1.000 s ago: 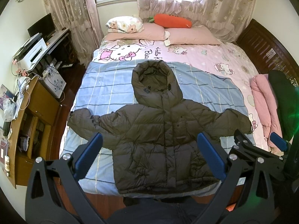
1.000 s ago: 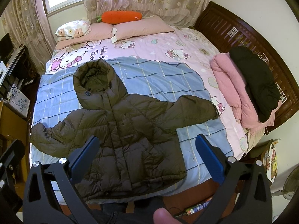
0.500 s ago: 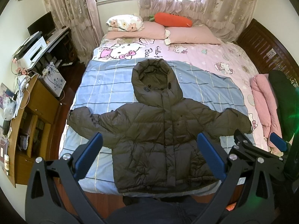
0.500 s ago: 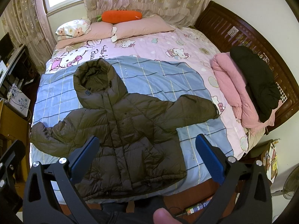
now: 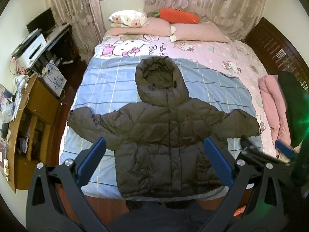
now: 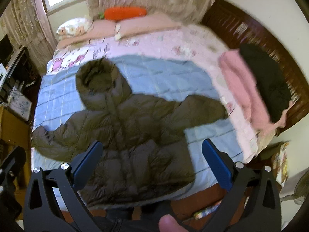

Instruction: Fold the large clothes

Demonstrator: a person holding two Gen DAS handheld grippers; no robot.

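Jacket (image 5: pixel 168 135), dark olive, puffy, hooded, lies flat and face up on the blue checked blanket (image 5: pixel 108 89) spread over the bed (image 5: pixel 222 50). Hood (image 5: pixel 160 81) points toward the pillows (image 5: pixel 197 31); both sleeves stretched out sideways; hem at the near edge of the bed.

Left gripper (image 5: pixel 154 160): jaws spread wide, nothing between them, held above the foot of the bed. Seen from its camera, the jacket's lower body sits in the gap between the two blue pads (image 5: pixel 92 162); no contact with the cloth.

Right gripper (image 6: pixel 152 162): also released, jaws wide apart, holding nothing. It hangs over the jacket's hem, slightly toward the jacket's right-hand side in that view. Clear of the fabric.

Hard to read:
- Right wrist view is smeared by motion blur; quilting, bedsheet print and headboard (image 6: pixel 251 29) detail are soft.
- Jacket hem partly covered by the gripper frames in both views.
- At the right edge of the left view, part of the other gripper (image 5: pixel 256 152) shows, blurred, with a green glare beside it.
- Pink garment (image 6: pixel 243 89) and black garment (image 6: pixel 268 85) piled at the bed's far side; shapes unclear.
- A fingertip (image 6: pixel 170 223) shows at the bottom edge of the right view.
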